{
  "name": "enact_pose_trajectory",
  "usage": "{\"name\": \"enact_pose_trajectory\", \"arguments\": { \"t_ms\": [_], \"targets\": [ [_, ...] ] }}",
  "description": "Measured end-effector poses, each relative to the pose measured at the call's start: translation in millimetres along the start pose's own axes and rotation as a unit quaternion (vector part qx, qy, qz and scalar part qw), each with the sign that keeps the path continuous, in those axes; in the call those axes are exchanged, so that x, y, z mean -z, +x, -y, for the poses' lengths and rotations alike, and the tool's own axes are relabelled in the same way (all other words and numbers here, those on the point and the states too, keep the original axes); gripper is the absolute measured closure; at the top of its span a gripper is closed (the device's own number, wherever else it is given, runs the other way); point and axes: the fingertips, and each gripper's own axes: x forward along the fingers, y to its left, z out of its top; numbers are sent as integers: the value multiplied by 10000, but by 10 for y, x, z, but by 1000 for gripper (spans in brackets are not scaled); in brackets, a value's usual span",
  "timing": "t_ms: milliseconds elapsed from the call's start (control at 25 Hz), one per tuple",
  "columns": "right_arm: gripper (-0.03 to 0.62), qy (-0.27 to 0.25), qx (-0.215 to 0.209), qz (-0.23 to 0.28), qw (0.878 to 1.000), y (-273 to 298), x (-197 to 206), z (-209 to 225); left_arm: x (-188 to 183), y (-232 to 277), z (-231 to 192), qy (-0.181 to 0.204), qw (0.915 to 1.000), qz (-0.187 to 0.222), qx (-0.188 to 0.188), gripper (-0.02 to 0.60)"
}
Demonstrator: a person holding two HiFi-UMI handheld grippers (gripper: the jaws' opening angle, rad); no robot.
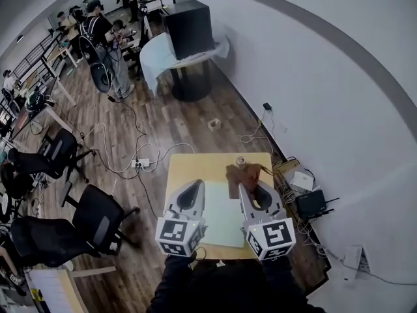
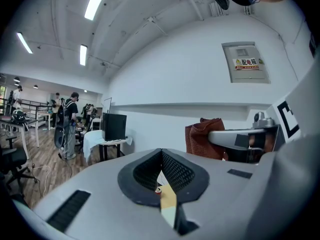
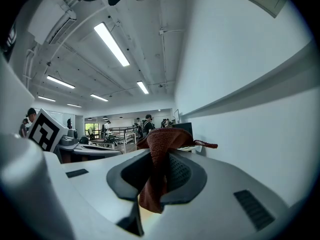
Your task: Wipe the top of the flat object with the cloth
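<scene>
Rust-brown cloth (image 3: 156,184) clamped by right gripper (image 3: 161,156); left gripper (image 2: 161,159) closed, empty. Could slip from narrow pinch, missing pale flat sheet (image 1: 221,223) at six o'clock.

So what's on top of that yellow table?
A pale flat board and a small round object near the far edge. The cloth, pinched in the right gripper, and the left gripper hide parts of the table.
</scene>
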Motion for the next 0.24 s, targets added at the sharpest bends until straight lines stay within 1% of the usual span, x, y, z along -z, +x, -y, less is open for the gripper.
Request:
{"name": "enact_pose_trajectory", "arguments": {
  "t_ms": [240],
  "targets": [
    [520,-47,-16,19,10000,-3,21,199,13,174,121,56,10000,-16,12,548]
  ]
}}
